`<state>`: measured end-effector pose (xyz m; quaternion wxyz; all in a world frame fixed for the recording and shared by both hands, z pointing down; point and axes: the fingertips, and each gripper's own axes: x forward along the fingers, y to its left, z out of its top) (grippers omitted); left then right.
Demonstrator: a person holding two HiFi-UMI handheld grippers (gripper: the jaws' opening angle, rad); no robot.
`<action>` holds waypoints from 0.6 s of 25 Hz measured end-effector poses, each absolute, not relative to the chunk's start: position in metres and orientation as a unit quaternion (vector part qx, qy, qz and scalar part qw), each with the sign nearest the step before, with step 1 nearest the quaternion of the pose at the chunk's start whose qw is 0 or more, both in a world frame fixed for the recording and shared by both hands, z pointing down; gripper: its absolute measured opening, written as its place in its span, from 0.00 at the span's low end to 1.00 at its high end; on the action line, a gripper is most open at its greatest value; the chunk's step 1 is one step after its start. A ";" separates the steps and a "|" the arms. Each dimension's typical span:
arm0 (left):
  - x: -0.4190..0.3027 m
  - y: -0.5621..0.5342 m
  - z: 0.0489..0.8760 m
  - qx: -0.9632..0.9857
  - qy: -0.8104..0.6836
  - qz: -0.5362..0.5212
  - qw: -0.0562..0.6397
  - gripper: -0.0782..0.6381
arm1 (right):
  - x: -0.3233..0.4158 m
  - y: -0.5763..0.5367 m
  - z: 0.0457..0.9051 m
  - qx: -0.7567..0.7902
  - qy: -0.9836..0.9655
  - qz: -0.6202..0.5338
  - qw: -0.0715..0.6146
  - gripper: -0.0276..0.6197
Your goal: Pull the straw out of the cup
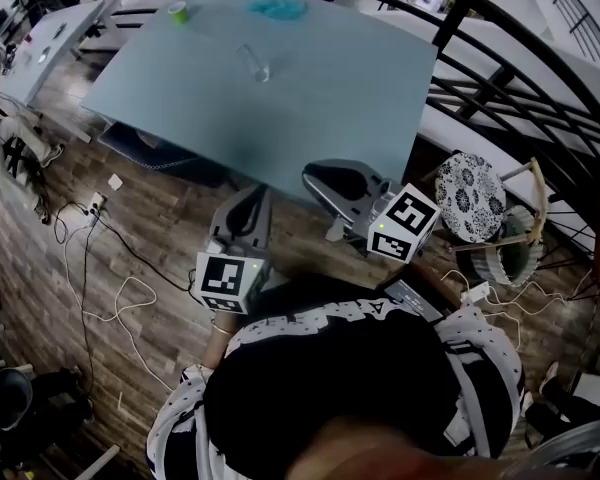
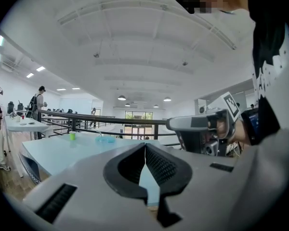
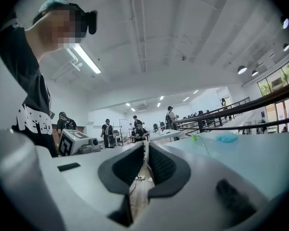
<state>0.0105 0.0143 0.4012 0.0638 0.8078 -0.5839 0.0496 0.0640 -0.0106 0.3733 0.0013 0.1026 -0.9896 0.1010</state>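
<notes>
A clear cup (image 1: 256,64) stands on the far middle of the pale blue table (image 1: 340,98) in the head view; its straw shows only faintly. Both grippers are held low at the table's near edge, well short of the cup. My left gripper (image 1: 263,192) points toward the table with its jaws closed tip to tip and nothing between them (image 2: 145,145). My right gripper (image 1: 310,175) lies beside it to the right, jaws likewise together and empty (image 3: 147,144). In the left gripper view the right gripper (image 2: 202,124) shows at the right.
A small green cup (image 1: 178,11) and a blue object (image 1: 277,6) sit at the table's far edge. A black railing (image 1: 500,63) curves round the right side. A patterned round stool (image 1: 470,196) stands at the right, and cables (image 1: 90,258) lie on the wooden floor at the left.
</notes>
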 end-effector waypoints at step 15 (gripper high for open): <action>-0.039 -0.008 0.394 0.818 -0.570 0.030 0.070 0.13 | 0.020 -0.031 0.365 0.129 -0.986 0.100 0.023 0.10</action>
